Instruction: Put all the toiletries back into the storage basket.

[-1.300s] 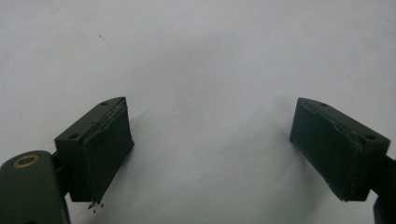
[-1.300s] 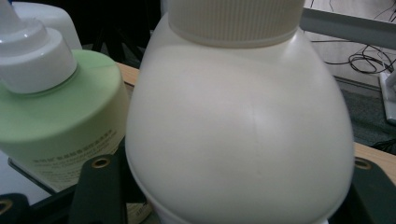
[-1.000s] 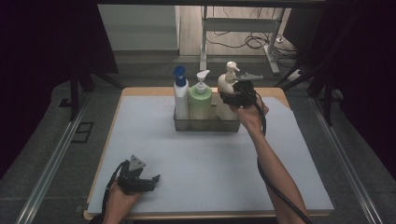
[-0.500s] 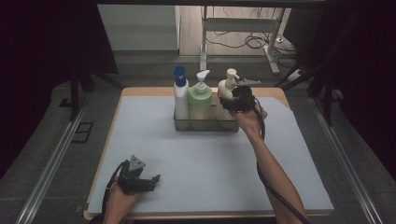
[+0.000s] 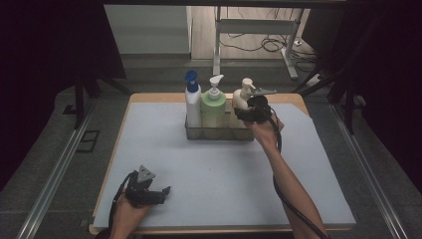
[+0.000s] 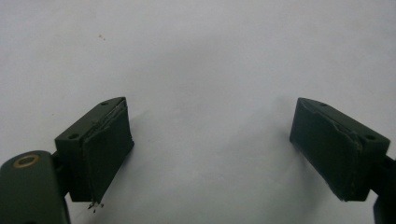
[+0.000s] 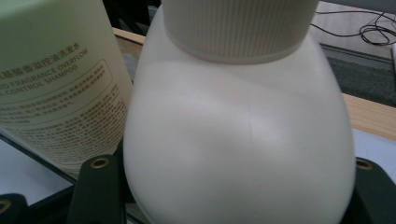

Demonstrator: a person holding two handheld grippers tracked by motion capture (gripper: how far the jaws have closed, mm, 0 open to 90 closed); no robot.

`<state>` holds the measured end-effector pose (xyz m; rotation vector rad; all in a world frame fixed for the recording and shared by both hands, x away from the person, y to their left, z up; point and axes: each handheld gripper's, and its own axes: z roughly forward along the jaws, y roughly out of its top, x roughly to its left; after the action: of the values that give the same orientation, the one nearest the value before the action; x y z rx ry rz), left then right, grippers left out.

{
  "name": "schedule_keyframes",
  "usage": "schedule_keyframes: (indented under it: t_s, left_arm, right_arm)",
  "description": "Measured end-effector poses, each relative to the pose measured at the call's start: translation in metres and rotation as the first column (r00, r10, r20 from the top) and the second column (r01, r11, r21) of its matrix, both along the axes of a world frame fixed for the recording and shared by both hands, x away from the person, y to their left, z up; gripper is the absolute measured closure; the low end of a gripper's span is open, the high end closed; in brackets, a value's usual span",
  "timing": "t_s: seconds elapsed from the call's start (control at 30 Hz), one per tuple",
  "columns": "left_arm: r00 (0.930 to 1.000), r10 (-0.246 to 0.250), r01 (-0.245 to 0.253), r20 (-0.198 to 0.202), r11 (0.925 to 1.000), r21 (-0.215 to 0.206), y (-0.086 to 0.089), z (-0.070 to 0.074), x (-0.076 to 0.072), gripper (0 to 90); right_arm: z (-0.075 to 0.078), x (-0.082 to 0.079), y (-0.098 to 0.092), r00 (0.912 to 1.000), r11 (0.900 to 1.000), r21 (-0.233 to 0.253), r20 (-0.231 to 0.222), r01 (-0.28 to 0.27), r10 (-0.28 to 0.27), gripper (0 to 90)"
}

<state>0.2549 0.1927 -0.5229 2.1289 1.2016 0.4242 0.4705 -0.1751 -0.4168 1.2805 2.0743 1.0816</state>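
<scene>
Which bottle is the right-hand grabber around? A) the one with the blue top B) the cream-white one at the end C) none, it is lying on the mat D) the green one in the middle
B: the right gripper view shows the cream-white bottle between the right gripper's jaws, with the green bottle beside it; whether they squeeze it is unclear.

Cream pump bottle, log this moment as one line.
right gripper: around cream pump bottle in clear tray | left gripper: open, idle on table
</scene>
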Motion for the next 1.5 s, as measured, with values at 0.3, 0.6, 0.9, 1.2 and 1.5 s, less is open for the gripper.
schedule_keyframes:
  t_s: [0.3,0.6,0.9,1.2,1.5]
  left_arm:
    - [1.0000,0.000,0.000,0.002,1.0000,0.001,0.000,0.000,0.000,12.3]
    - [1.0000,0.000,0.000,0.001,1.0000,0.000,0.000,0.000,0.000,12.3]
    - [1.0000,0.001,-0.001,0.001,1.0000,0.000,0.000,0.000,0.000,12.3]
    - [1.0000,0.001,-0.001,0.002,1.0000,-0.001,0.000,0.000,0.000,12.3]
    - [1.0000,0.001,-0.001,0.002,1.0000,0.000,0.000,0.000,0.000,12.3]
  right_arm:
    - [0.001,0.004,-0.001,0.9993,1.000,-0.014,-0.028,-0.023,0.023,34.7]
    - [0.002,0.003,-0.006,0.9986,0.999,-0.001,-0.034,-0.041,0.041,31.1]
    - [0.006,-0.007,-0.009,0.9983,0.998,-0.035,-0.010,-0.057,0.057,30.8]
    - [0.009,-0.017,-0.021,0.9972,0.997,-0.015,-0.024,-0.071,0.070,32.7]
    - [0.006,-0.026,-0.031,0.9921,0.997,-0.029,-0.107,-0.069,0.065,33.5]
